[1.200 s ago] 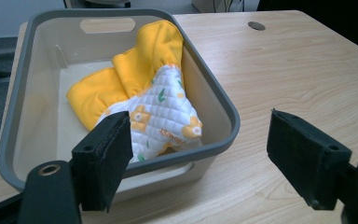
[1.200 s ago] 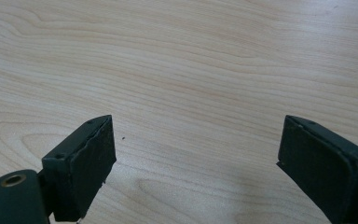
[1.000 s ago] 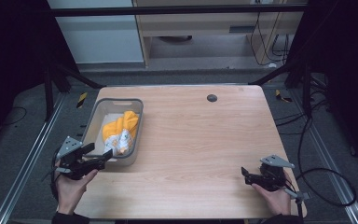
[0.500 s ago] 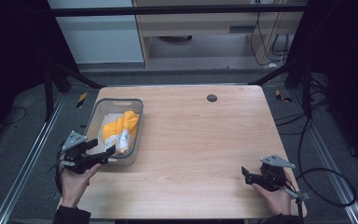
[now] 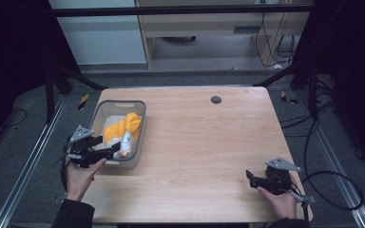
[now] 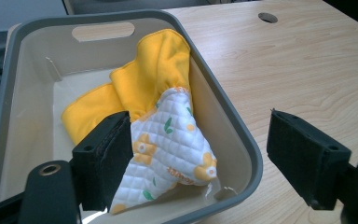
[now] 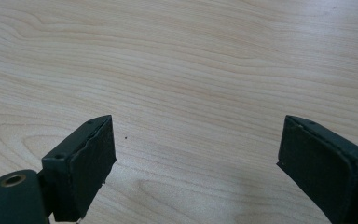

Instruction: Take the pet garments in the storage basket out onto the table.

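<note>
A: Light wood table (image 5: 195,142), dark floor around it, cabinets behind. Small dark round hole (image 5: 216,99) near the far edge. What's on your left?

B: Grey bin (image 5: 140,130) sits at the table's left side, handle slot in its far wall. Inside it lies a yellow cloth (image 6: 135,79), bunched up against the bin's right wall in the left gripper view. A white quilted piece with orange flowers (image 6: 168,144) lies on its near end.

A: Your left gripper (image 5: 105,151)?

B: You hold it at the bin's near-left corner, tips pointing over the near rim. Jaws stand wide apart, nothing clamped. In the left gripper view one jaw is inside the bin, just beside the quilted piece, maybe touching its edge, can't tell. The other jaw is outside the bin, over bare table.

A: Right gripper (image 5: 252,178)?

B: You hold it near the table's front right corner, well apart from the bin. Jaws spread wide, nothing between them. The right gripper view has bare wood grain under the jaws, low to the surface.

A: Hands?

B: Your left hand (image 5: 78,178) grips from below the gripper, dark sleeve at the bottom edge. Your right hand (image 5: 278,202) does likewise, cable (image 5: 332,190) looping off to the right over the floor.
</note>
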Demonstrator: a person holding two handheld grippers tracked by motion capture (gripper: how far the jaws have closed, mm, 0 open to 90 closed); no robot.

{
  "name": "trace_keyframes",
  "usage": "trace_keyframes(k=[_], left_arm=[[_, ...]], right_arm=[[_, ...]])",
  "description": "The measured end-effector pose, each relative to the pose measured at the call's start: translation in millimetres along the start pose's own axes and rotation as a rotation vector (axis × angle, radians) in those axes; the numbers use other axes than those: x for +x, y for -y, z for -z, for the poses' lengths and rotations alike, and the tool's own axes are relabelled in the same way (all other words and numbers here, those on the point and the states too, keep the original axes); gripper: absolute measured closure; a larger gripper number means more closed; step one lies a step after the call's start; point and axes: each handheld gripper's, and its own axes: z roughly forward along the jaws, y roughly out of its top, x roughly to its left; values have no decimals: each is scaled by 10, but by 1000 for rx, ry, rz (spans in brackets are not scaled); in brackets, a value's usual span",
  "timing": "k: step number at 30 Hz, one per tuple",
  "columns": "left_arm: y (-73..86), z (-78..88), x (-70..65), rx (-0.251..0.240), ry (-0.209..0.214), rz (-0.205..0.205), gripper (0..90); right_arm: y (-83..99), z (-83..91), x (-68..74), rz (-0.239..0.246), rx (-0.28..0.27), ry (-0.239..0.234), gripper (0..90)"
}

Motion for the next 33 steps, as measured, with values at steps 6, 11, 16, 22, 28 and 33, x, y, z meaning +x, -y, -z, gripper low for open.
trace_keyframes(k=[6,11,16,22,28,33], left_arm=[[-60,-55,19,18,-7,-4,229],[-84,-124,37,37,-17,-6,240],[-124,-198,29,61,-23,-20,240],[-179,-272,60,81,-31,-19,252],[-214,-344,77,117,-29,-22,259],[-254,-401,76,134,-21,-23,264]], right_arm=[[-1,6,-2,0,-1,-4,109],[-2,7,5,-4,-2,-13,110],[-1,7,7,-3,-3,-13,110],[-2,7,4,-3,-4,-15,109],[-3,7,4,-3,-4,-17,108],[-2,5,6,-5,-2,-18,109]])
